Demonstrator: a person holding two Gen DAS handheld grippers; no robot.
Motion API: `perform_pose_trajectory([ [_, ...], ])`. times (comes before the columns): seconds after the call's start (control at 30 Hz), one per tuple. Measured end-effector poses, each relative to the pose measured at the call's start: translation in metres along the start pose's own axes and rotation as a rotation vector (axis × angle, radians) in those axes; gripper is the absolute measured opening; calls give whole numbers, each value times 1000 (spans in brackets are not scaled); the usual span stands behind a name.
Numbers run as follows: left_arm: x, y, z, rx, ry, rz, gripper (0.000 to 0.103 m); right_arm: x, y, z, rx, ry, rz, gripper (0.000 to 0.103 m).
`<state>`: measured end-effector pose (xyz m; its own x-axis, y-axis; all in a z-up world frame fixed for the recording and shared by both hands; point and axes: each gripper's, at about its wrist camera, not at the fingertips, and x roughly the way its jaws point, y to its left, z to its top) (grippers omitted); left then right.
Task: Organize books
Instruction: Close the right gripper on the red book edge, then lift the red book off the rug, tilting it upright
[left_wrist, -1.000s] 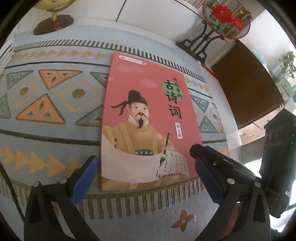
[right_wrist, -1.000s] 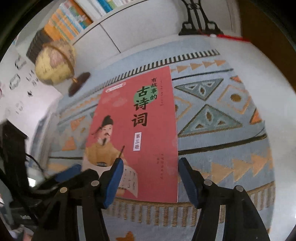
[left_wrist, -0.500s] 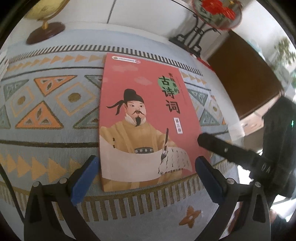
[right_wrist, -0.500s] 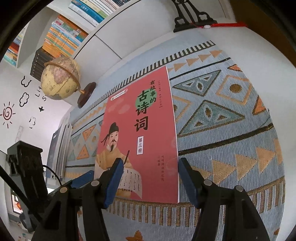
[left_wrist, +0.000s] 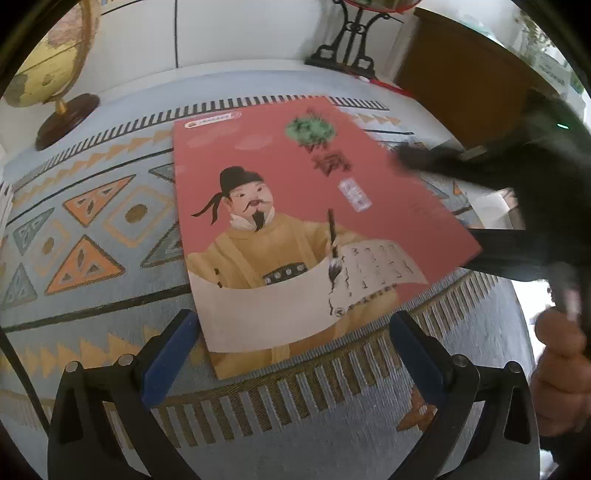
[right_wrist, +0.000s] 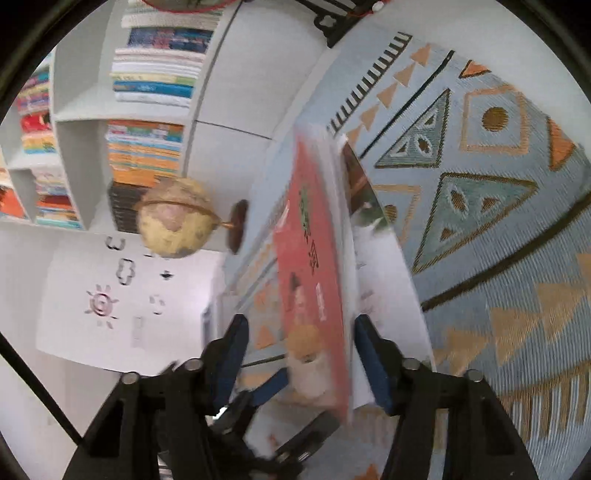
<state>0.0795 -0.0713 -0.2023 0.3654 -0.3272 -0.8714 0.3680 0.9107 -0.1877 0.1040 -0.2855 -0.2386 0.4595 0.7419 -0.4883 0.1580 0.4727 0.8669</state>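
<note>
A thin red book with a robed man painted on its cover lies on the patterned tablecloth. My left gripper is open, its blue pads on either side of the book's near corner without touching it. From the right, my right gripper's black fingers reach across the book's right edge, blurred. In the right wrist view that edge of the book stands raised between the blue pads of my right gripper. Its jaws are closing, with a gap still showing on the left side.
A globe on a wooden foot stands at the table's far left. A black ornament stand is at the back, a brown cabinet behind right. Bookshelves fill the wall. A person's hand is at the right.
My right gripper has rolled and swung onto the book's right edge, which now sits lifted between narrower jaws. The left view has rolled, so the book appears turned.
</note>
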Motion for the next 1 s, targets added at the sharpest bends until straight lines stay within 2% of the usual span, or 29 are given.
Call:
perform_pose_trajectory([
  [0.07, -1, -2, 0, 16, 3, 0, 102, 18, -4, 0, -16, 29, -65, 36],
  [0.1, -2, -2, 0, 21, 4, -2, 102, 23, -3, -1, -43, 33, -76, 23],
  [0.13, -2, -3, 0, 23, 4, -5, 102, 28, 0, -1, -69, 53, -93, 21],
  [0.33, -8, 2, -1, -25, 14, -55, 102, 18, 47, -6, -238, 52, -56, 18],
  [0.47, -15, 16, -3, -95, 8, -106, 102, 44, 42, -8, -303, 90, -223, 18],
  [0.53, -17, 20, -4, -118, 6, -136, 102, 52, 39, -9, -311, 101, -249, 17],
  [0.63, -19, 26, -6, -149, -1, -173, 102, 48, 34, -6, -253, 108, -184, 17],
  [0.77, -21, 39, -6, -230, 1, -242, 102, 32, 15, 5, 5, 125, 109, 16],
  [0.8, -21, 41, -6, -264, -1, -268, 102, 29, 12, 6, 39, 117, 137, 16],
  [0.87, -20, 48, -5, -319, -8, -298, 102, 26, 10, 6, 25, 113, 105, 16],
  [0.93, -22, 52, -4, -346, -32, -313, 102, 28, 7, 6, -16, 127, 2, 16],
  [1.0, -22, 54, -4, -359, -54, -372, 102, 33, 0, 5, 0, 144, -13, 16],
])
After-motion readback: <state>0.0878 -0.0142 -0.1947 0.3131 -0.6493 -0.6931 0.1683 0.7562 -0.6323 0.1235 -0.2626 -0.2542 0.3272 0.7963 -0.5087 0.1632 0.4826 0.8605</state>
